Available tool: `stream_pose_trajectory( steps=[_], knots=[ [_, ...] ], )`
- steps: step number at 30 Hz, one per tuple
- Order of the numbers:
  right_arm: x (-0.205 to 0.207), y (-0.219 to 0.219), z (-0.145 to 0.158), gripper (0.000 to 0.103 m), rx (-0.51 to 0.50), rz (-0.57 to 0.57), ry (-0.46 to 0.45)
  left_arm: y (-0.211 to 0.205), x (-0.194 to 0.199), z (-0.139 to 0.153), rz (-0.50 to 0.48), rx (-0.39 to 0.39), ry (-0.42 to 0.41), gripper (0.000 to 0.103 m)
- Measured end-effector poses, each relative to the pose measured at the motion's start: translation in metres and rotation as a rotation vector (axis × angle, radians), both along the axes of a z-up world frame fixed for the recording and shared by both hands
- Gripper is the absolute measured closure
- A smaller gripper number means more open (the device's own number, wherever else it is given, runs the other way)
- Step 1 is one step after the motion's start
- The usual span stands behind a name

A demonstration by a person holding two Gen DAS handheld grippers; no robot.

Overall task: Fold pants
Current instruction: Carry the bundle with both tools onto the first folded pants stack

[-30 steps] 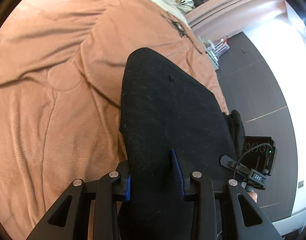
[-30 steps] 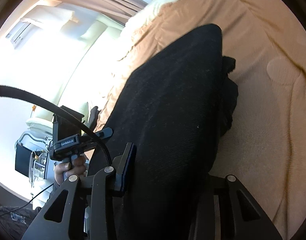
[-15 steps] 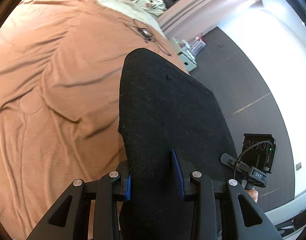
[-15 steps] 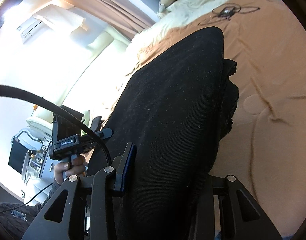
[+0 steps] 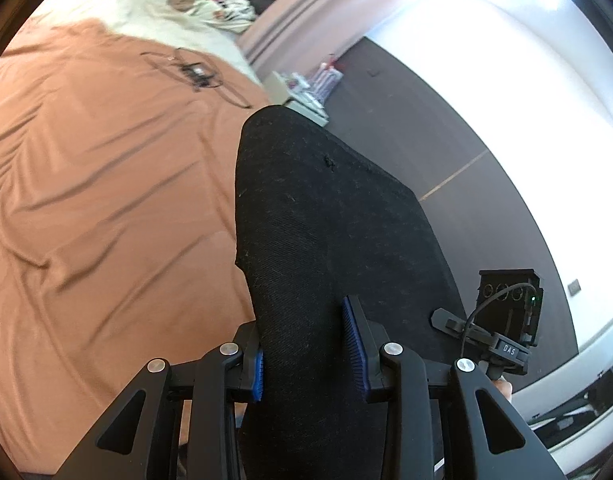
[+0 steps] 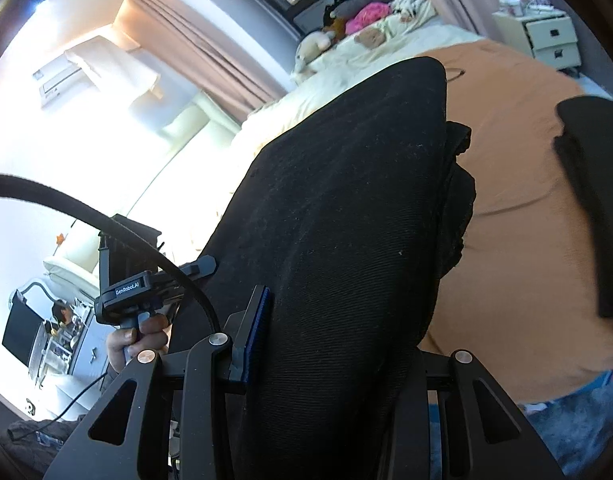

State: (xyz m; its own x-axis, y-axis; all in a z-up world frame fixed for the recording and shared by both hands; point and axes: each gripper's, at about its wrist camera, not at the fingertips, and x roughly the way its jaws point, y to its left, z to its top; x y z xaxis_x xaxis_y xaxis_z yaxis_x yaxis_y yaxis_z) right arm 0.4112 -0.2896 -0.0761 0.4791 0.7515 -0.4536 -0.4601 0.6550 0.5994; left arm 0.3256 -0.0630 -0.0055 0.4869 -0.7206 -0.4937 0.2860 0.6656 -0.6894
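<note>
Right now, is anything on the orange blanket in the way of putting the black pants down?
Mostly no. The black fabric pants hang from both grippers over bare orange blanket. Only a tangled dark cable lies farther up the bed.

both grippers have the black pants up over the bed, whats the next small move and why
Probably lower both together onto the orange bedspread. Left gripper and right gripper each clamp the black pants, which hang bunched, so they need laying flat first.

"DAS" on right gripper (image 5: 508, 350) body, left wrist view; "GenRobot.AI" on left gripper (image 6: 132, 290) body, right wrist view.
</note>
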Motion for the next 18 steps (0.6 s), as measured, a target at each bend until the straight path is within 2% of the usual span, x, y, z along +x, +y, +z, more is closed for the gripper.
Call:
stream_pose_trajectory(
  steps=[5, 18],
  knots=[
    [-0.014, -0.028, 0.012, 0.068, 0.0, -0.011, -0.036, -0.037, 0.004, 0.019, -0.029, 0.005, -0.038, 0.068],
    [-0.003, -0.112, 0.032, 0.068, -0.035, -0.013, -0.096, -0.149, 0.047, 0.039, -0.08, -0.004, -0.098, 0.068]
  ],
)
